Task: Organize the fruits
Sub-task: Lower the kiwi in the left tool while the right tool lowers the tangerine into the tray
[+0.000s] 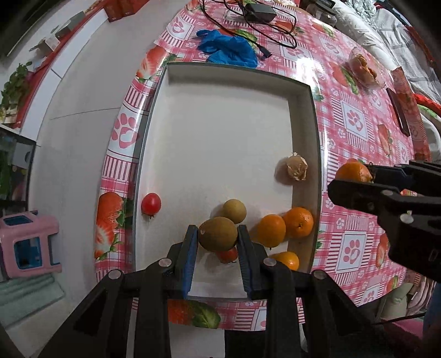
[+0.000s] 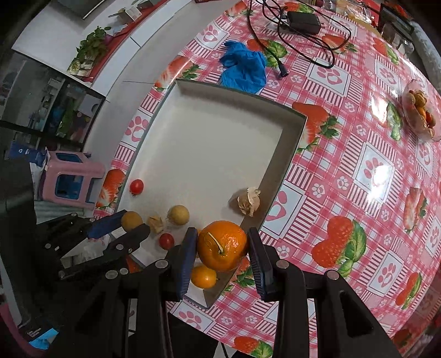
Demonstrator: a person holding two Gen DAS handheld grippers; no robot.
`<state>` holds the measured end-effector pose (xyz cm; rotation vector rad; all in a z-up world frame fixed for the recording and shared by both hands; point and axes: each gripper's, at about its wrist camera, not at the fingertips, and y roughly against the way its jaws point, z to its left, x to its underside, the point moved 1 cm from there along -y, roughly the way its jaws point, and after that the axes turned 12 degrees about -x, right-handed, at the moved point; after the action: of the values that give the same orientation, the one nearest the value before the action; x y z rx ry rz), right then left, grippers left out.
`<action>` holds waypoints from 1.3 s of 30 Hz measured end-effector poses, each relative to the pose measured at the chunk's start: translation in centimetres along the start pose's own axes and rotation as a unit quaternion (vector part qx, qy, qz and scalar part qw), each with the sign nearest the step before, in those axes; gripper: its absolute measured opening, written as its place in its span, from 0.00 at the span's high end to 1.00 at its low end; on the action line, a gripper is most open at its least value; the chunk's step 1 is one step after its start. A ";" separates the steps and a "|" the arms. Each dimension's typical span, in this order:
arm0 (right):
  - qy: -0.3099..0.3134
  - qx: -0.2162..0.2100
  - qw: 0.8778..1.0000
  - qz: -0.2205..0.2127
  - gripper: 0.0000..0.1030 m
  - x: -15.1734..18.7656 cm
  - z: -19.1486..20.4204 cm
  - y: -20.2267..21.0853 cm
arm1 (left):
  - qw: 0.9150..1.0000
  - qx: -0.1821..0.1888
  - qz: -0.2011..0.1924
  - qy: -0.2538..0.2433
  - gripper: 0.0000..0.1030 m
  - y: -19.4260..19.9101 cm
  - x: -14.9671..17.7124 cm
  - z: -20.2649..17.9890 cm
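Fruit in both your grippers. Your left gripper (image 1: pixel 217 236) is clamped on a brownish-green round fruit (image 1: pixel 217 233), low centre of the left wrist view, hanging over the near end of the shallow white rectangular tray (image 1: pixel 315 154). Your right gripper (image 2: pixel 222 245) is clamped on a big orange with a stem (image 2: pixel 222 245), lower centre of the right wrist view, above the tray's near right corner.

Lying in the tray in the left wrist view: red cherry tomato (image 1: pixel 151 203) by the left wall, yellow round fruit (image 1: pixel 234 210) just behind the held one, second red tomato (image 1: pixel 227 254) under it, two oranges (image 1: pixel 285 228) touching each other at the right wall, smaller orange (image 1: pixel 285 260) below them, papery husked fruit (image 1: pixel 297 168) further up by the right wall.

Tray sits on a pink checked tablecloth with strawberry prints (image 2: pixel 358 192). Crumpled blue glove (image 2: pixel 244 71) just past the tray's far edge, black cable and adapter (image 2: pixel 303 20) beyond it. Clear bowl of fruit (image 2: pixel 420 113) at the right edge, well apart from the tray.
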<state>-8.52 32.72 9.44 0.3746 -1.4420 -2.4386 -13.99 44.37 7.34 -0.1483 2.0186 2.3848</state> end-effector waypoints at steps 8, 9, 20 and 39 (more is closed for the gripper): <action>-0.012 0.000 1.000 0.006 0.63 -0.2 -0.4 -1.2 | 1.000 -0.001 0.006 -0.007 0.70 -0.6 -0.4 -0.4; -0.012 0.000 1.000 0.006 0.63 -0.2 -0.4 -1.2 | 1.000 -0.001 0.007 -0.007 0.70 -0.7 -0.5 -0.5; -0.014 0.002 1.000 0.010 0.63 -0.5 -0.6 -1.7 | 1.000 -0.001 0.008 -0.008 0.70 -0.9 -0.6 -0.7; -0.016 0.005 1.000 0.025 0.63 -1.8 -1.4 -4.4 | 1.000 -0.010 0.021 -0.015 0.70 -3.9 -1.5 -1.4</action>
<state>-6.80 34.30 5.03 0.3008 -1.4598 -2.4093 -12.14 43.73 3.44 -0.0709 2.0064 2.4178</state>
